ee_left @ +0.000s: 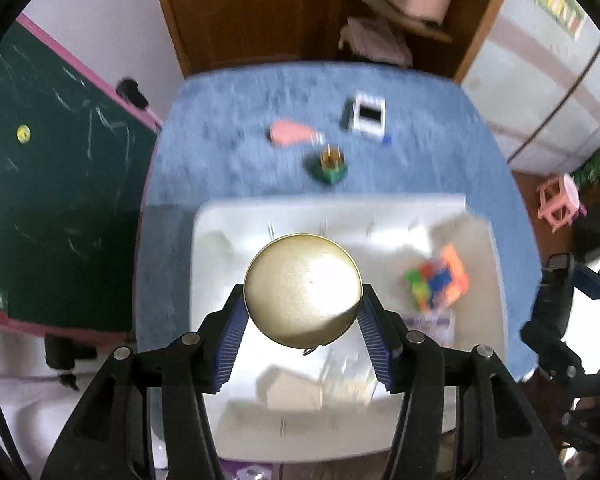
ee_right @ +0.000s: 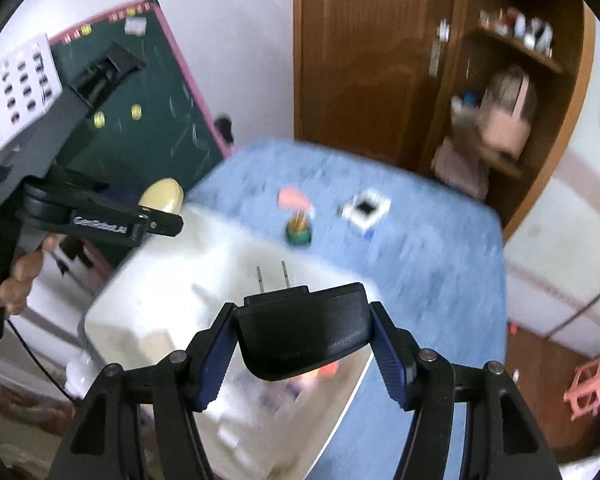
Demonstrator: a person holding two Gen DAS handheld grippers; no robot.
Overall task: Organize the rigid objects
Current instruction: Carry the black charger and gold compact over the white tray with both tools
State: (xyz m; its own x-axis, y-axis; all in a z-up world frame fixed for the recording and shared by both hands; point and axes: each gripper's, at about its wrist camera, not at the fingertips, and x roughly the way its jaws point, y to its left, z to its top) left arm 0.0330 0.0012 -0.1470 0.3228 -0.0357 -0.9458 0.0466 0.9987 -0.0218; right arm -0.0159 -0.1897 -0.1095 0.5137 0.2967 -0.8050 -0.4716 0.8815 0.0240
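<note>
My left tongs (ee_left: pixel 302 312) clamp a gold tin (ee_left: pixel 302 290) above the white bin (ee_left: pixel 220 216); my right tongs (ee_right: pixel 303 350) clamp a black plug (ee_right: pixel 304 336). At twelve o'clock, the blue desk (ee_left: pixel 220 120) carries a pink toy (ee_left: pixel 292 134).

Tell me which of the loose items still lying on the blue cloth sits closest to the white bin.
The green-based item with the amber top: it lies just beyond the white bin rim, while the pink piece and the black-and-white box lie farther back.

Green chalkboard (ee_left: pixel 60 184), wooden cabinet (ee_right: pixel 360 60), pink stool (ee_left: pixel 560 204).
</note>
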